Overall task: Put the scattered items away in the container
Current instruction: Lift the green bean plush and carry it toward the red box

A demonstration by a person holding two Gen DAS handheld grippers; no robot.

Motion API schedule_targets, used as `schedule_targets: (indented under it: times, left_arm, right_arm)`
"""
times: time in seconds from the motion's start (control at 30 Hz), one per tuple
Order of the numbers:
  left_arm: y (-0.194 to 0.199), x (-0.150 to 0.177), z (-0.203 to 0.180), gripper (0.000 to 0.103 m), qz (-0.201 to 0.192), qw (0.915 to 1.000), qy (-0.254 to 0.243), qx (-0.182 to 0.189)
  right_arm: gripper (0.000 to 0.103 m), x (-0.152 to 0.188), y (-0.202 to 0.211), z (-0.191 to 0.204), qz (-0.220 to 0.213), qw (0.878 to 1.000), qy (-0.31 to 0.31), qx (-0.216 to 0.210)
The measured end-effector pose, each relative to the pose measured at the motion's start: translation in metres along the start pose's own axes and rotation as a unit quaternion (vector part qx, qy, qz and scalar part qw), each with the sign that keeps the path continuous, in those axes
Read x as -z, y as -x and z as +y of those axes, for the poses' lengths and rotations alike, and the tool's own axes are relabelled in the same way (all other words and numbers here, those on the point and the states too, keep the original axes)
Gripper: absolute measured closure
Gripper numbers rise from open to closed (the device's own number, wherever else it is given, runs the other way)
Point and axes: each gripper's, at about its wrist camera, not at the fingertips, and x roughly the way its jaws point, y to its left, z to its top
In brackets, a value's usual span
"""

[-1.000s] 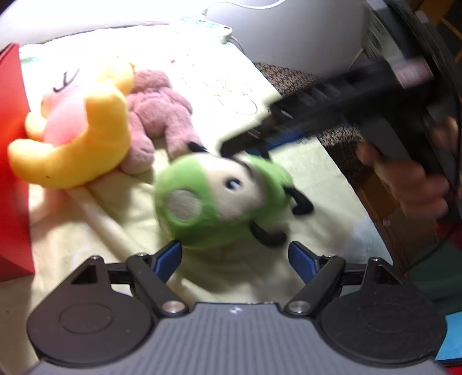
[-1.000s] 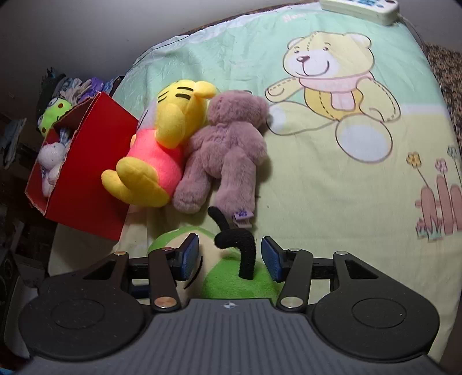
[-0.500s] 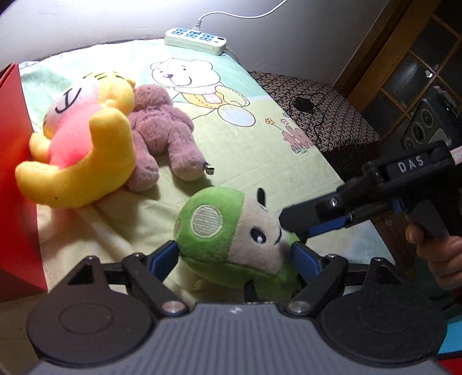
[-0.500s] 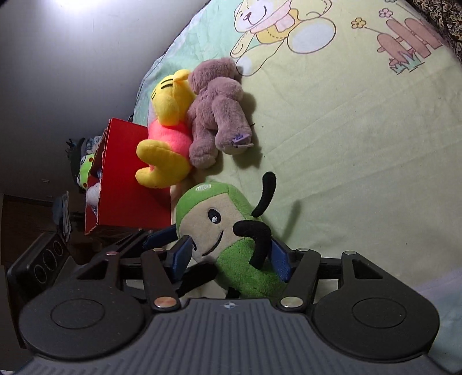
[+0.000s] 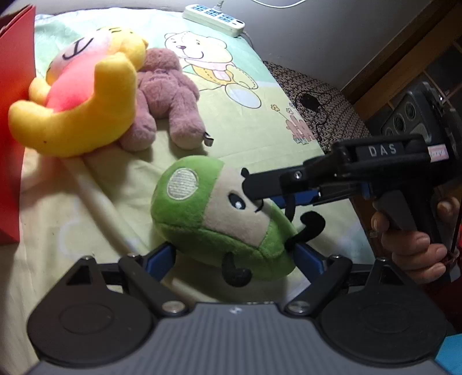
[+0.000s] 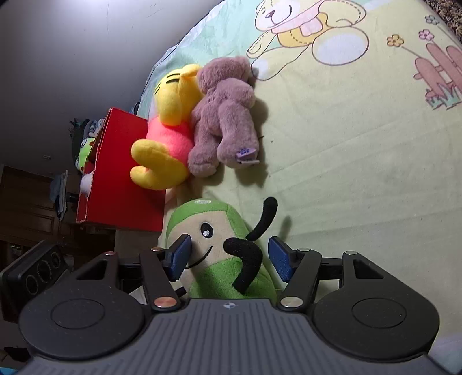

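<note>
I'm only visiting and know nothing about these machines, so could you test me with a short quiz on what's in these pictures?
1. True or false: the round green plush toy with black arms already lies inside the red cardboard box.
2. Which soft toy lies against the fluffy mauve plush bear? A) a blue rabbit B) the yellow plush bear in a pink top C) a white duck
3. Fill in: the white power strip lies at the far edge of the pale green ______ printed with a cartoon bear.

Key: 1 false, it lies on the bedsheet between the pads of the left claw, whose jaws are opening; 2 B; 3 bedsheet.
</note>
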Motion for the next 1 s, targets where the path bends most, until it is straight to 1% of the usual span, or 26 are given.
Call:
schedule_targets:
  times: [0.13, 0.23, 0.3, 0.37, 0.47, 0.57, 0.7, 0.83, 1.0]
  left_arm:
    - [0.005, 0.002, 0.012, 0.018, -0.012, 0.9993, 0.035, 0.006]
    - [0.004, 0.003, 0.013, 0.02, -0.019, 0.9991, 0.036, -0.005]
    - [0.003, 0.002, 0.011, 0.02, -0.023, 0.9991, 0.034, -0.01]
    - [0.001, 0.001, 0.007, 0.02, -0.023, 0.9993, 0.024, -0.018]
    - [0.0, 0.0, -0.002, 0.02, -0.023, 0.9991, -0.001, -0.036]
    - [0.007, 0.001, -0.007, 0.019, -0.033, 0.9978, -0.025, -0.053]
    - [0.028, -0.002, -0.01, 0.019, -0.052, 0.9962, -0.035, -0.06]
    - [0.054, -0.004, -0.011, 0.019, -0.08, 0.9932, -0.049, -0.07]
    - [0.096, -0.008, -0.011, 0.019, -0.124, 0.9843, -0.092, -0.085]
  right_arm:
    - [0.039, 0.011, -0.004, 0.003, 0.01, 1.0, 0.002, -0.019]
    - [0.039, 0.017, -0.008, 0.001, 0.007, 0.999, -0.016, -0.029]
    - [0.035, 0.021, -0.011, -0.003, 0.003, 0.999, -0.031, -0.035]
    - [0.032, 0.027, -0.015, -0.003, 0.003, 0.998, -0.04, -0.037]
    - [0.033, 0.036, -0.018, 0.012, -0.008, 1.0, -0.026, -0.012]
    - [0.034, 0.04, -0.016, 0.029, -0.02, 1.0, -0.009, 0.003]
    - [0.035, 0.039, -0.01, 0.047, -0.03, 1.0, 0.002, 0.0]
    - [0.034, 0.039, -0.006, 0.072, -0.042, 0.999, 0.019, -0.007]
    - [0.035, 0.042, -0.005, 0.118, -0.075, 0.996, 0.051, -0.017]
